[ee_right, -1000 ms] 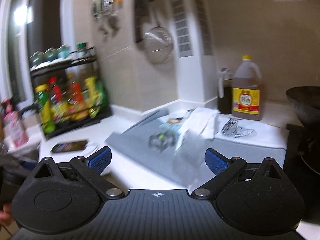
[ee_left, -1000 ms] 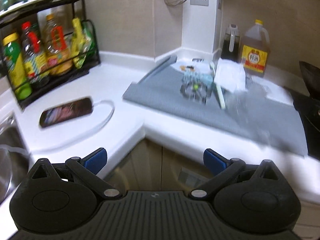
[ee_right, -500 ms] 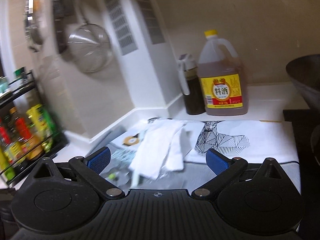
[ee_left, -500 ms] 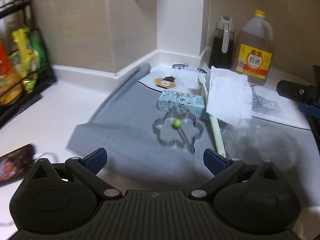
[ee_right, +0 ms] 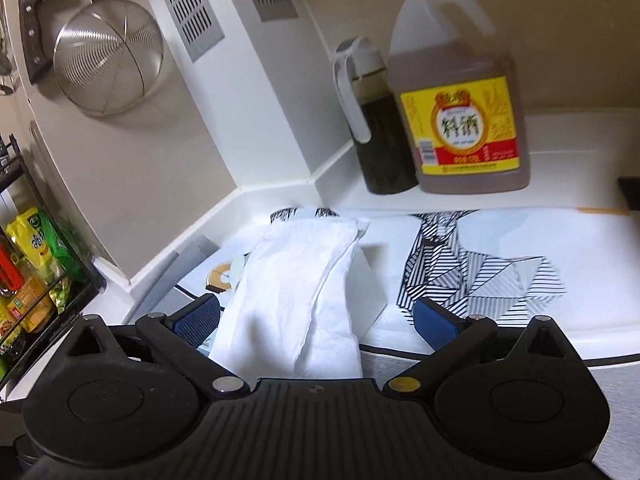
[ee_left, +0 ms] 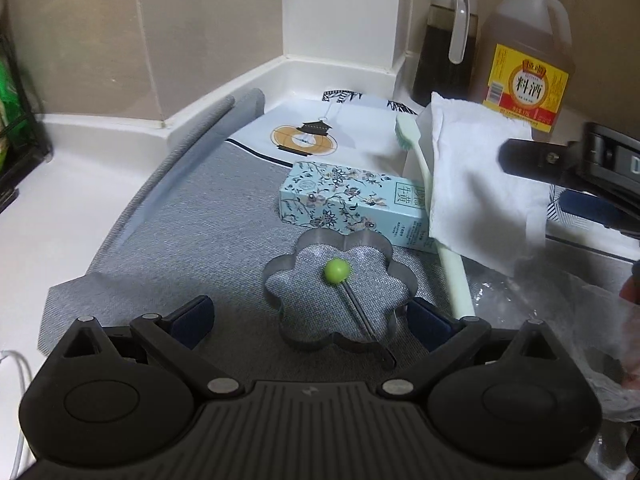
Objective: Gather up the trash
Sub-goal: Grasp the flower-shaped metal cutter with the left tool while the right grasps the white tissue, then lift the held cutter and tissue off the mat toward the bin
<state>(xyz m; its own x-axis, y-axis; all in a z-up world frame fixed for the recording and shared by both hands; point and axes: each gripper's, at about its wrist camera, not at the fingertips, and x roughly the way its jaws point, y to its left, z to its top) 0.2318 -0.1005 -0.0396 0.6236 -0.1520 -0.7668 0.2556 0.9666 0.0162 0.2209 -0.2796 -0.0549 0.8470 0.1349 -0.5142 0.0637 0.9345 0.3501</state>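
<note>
1. Looking along the left tongs (ee_left: pixel 310 314), both blue pads stand wide apart and grasp nothing; they hover low over the grey mat (ee_left: pixel 208 216).
2. The flower-shaped metal ring (ee_left: pixel 340 292) lies on the mat between the two pads. Whether either pad touches it cannot be told. A thin rod with a green ball (ee_left: pixel 337 271) leans over the ring's middle.
3. Just behind the ring lies the pale blue flowered box (ee_left: pixel 352 204), flat on the mat.
4. A mint-green brush (ee_left: pixel 432 208) lies across the right end of the box, its head pointing away from the ring.
5. The white paper towel (ee_left: pixel 476 184) sits behind and to the right of the ring, draped partly over the brush handle and well beyond the left pads.
6. The right tongs (ee_left: pixel 568 172) reach in from the right edge, close beside the towel; their state cannot be judged from this side.
7. A crumpled clear plastic bag (ee_left: pixel 600 344) lies to the right of the ring, at the frame's edge.
8. In the right view, the right tongs (ee_right: pixel 316 318) are spread wide and hold nothing.
9. The paper towel (ee_right: pixel 296 292) lies between the two blue pads, nearer the left one, its near end running under the tool's body. Contact cannot be told.
10. Behind the towel stand a dark sauce jug (ee_right: pixel 376 128) and a large cooking-wine bottle (ee_right: pixel 456 100), side by side on the white counter (ee_right: pixel 560 152).
11. A wire strainer (ee_right: pixel 108 56) hangs on the wall, up and left of the towel.
</note>
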